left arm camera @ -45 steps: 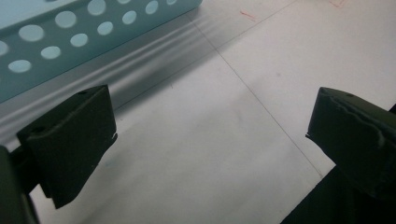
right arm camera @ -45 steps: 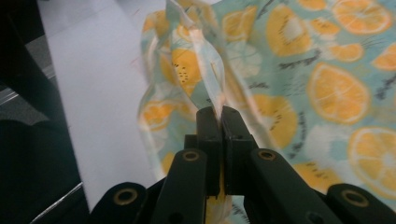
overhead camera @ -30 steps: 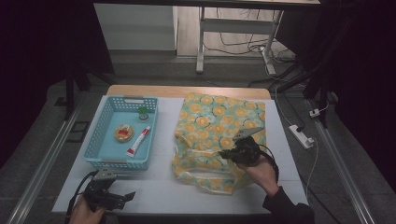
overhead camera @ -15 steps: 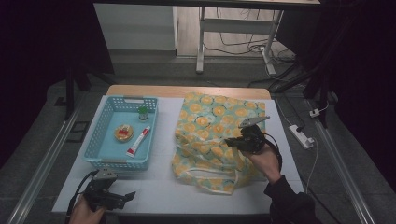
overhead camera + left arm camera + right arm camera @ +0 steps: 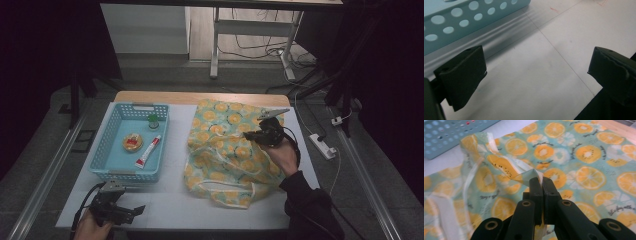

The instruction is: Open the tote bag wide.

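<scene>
On the tabletop point(image 5: 165, 200), citrus-print cloth point(image 5: 225, 150) lies long axis near-to-far — right claw point(image 5: 541, 180) clamped on a lifted fold; left claw point(image 5: 536, 70) wide apart, empty.

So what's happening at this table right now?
A person is working an orange-print cloth spread on the table. The right gripper is shut on a fold of it, lifted off the rest. The left gripper rests open near the blue basket, holding nothing.

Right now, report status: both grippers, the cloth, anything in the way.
Right gripper shut on orange-print cloth, fold pinched and lifted. Left gripper open, over bare table. Blue basket sits left of cloth, apart.
</scene>
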